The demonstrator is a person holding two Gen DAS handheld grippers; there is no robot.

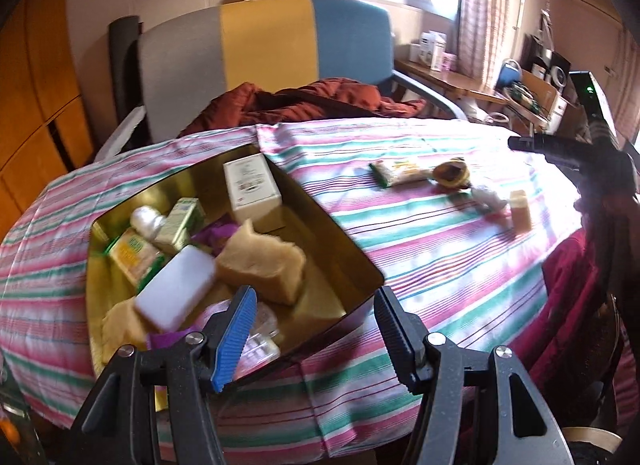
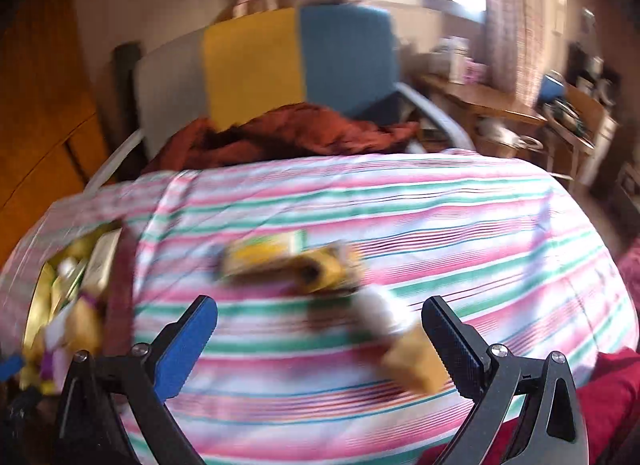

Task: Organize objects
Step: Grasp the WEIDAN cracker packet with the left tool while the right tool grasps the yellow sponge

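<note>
A gold tin box sits on the striped tablecloth, holding soaps, small cartons and a white block. My left gripper is open and empty just above the tin's near corner. On the cloth to the right lie a green-and-yellow packet, a yellow-brown wrapped item, a small white piece and a tan soap bar. In the blurred right wrist view, my right gripper is open and empty, with the tan bar near its right finger. The tin shows at far left.
A chair with grey, yellow and blue panels stands behind the table, with a rust-red cloth on its seat. A cluttered wooden desk is at back right. A red garment lies at the table's right edge.
</note>
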